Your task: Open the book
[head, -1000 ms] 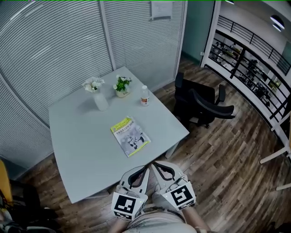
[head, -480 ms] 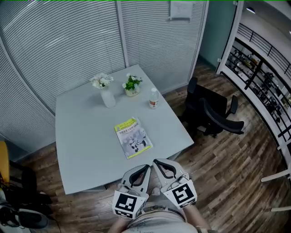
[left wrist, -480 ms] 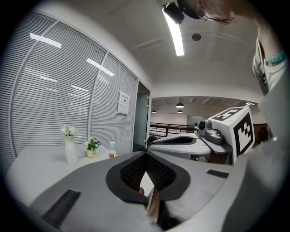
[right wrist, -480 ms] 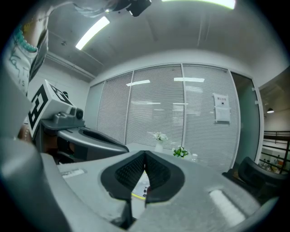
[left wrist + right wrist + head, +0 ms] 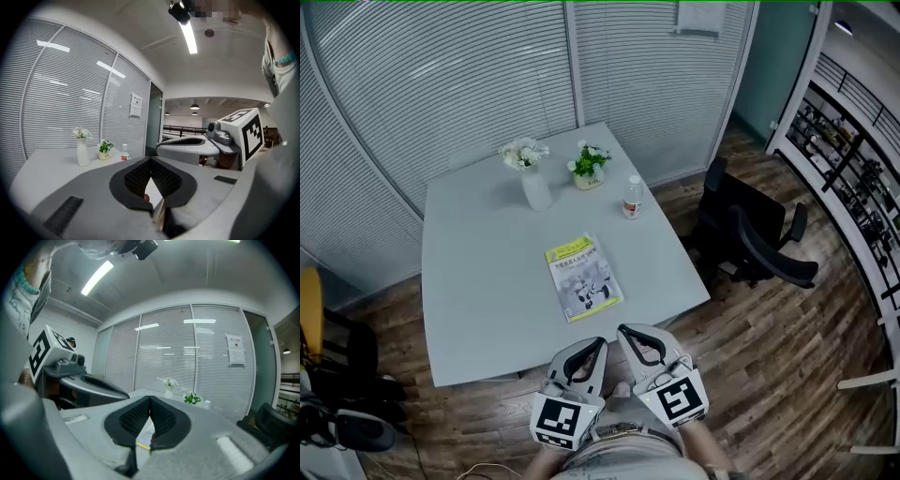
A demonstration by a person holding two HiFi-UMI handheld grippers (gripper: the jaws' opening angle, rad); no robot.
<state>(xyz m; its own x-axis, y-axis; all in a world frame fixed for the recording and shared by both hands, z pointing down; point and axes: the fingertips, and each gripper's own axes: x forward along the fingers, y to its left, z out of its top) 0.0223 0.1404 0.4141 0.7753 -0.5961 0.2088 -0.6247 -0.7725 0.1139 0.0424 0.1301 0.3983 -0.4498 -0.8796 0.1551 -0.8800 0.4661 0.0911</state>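
1. Grey-shelled and held low in front of me, my left gripper point(image 5: 150, 159) had its jaws clenched tip to tip, with nothing caught between them.
2. My right gripper point(image 5: 149, 398) sat just beside it, its jaws pressed together in the same way and empty.
3. Both pairs of tips pointed toward the white table point(image 5: 478, 281) and hung close to its near edge, not over the top.
4. Ahead of both jaws lay the book point(image 5: 584, 277), closed and flat on the table, cover up, its yellow band at the end farther from the tips. It was well apart from either gripper.
5. Through the opening behind the right jaws' tips I could make out a sliver of that book.
6. Beyond the book, far from the jaws, stood a white vase of flowers point(image 5: 534, 187), a small potted plant point(image 5: 588, 169) and a bottle point(image 5: 632, 199), in a loose row near the table's far side.
7. Off to the right of the right jaws, a black office chair point(image 5: 759, 239) stood on the wood floor beside the table.
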